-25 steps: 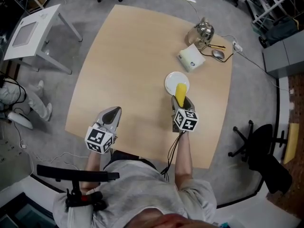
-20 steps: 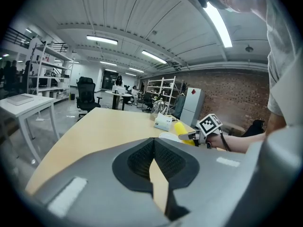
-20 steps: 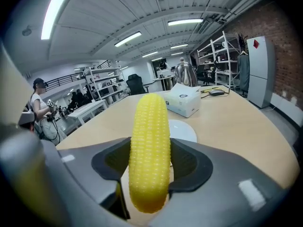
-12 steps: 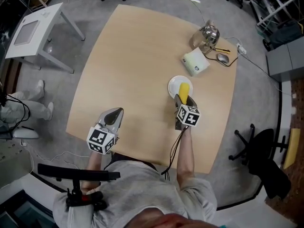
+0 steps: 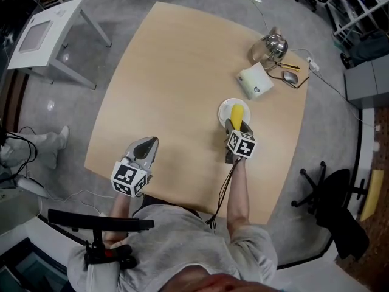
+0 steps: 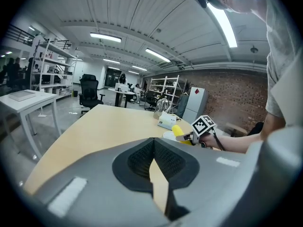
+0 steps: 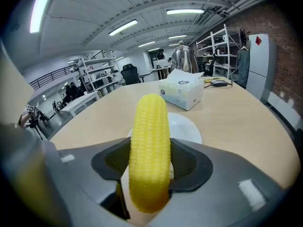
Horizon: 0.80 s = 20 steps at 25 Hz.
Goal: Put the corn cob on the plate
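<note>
I am bringing my right tool [image 5: 237,125] forward and down across the surface [image 5: 176,84] toward the plate [image 5: 225,111], so it is now standing closer to the plate's near rim than it was a second ago. The corn cob [image 5: 237,112] clamped between its jaws is travelling with it. Most of its length is now lying over the plate in the head view, where earlier only its far end was reaching over the plate.
</note>
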Each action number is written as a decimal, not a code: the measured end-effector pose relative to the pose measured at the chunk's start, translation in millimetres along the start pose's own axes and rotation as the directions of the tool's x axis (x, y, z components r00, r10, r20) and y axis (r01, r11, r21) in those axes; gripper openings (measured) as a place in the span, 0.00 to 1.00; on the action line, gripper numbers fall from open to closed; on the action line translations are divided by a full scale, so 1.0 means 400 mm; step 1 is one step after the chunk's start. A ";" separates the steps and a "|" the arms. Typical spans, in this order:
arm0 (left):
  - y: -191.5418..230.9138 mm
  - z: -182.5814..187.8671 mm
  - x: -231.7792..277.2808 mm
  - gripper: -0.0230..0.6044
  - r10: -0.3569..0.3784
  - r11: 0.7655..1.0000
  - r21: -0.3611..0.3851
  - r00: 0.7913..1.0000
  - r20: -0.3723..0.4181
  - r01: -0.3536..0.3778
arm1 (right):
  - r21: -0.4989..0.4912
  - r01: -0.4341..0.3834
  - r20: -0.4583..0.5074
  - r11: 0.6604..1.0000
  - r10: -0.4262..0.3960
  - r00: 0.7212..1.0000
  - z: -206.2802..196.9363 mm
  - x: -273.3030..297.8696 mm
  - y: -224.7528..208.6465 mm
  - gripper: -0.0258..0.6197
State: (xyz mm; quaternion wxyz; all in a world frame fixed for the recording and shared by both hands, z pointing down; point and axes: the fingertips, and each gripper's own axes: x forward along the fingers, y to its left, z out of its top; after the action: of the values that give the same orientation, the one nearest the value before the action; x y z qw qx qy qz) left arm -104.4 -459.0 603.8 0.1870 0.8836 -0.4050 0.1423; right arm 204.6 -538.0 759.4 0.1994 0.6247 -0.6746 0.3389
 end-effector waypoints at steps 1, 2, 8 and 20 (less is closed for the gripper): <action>0.002 -0.001 0.002 0.07 0.001 1.000 -0.002 1.000 0.000 -0.001 | -0.001 0.005 -0.005 1.000 -0.005 1.000 -0.001 0.006 -0.003 0.43; 0.004 -0.001 0.005 0.07 0.002 1.000 -0.003 1.000 0.001 -0.002 | -0.001 0.011 -0.011 1.000 -0.011 1.000 -0.003 0.012 -0.006 0.43; 0.010 -0.011 0.010 0.07 0.007 1.000 -0.008 1.000 -0.002 -0.007 | -0.002 0.029 -0.024 1.000 -0.029 0.999 -0.002 0.037 -0.019 0.43; 0.012 -0.017 0.010 0.07 0.018 1.000 -0.020 1.000 -0.012 -0.018 | -0.022 0.065 -0.084 0.998 -0.066 0.994 0.003 0.064 -0.035 0.43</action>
State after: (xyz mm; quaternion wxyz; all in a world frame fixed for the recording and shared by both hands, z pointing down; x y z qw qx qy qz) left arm -106.4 -461.6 612.5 0.1970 0.8772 -0.4131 0.1449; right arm 214.8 -557.0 779.2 0.2451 0.6295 -0.6480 0.3518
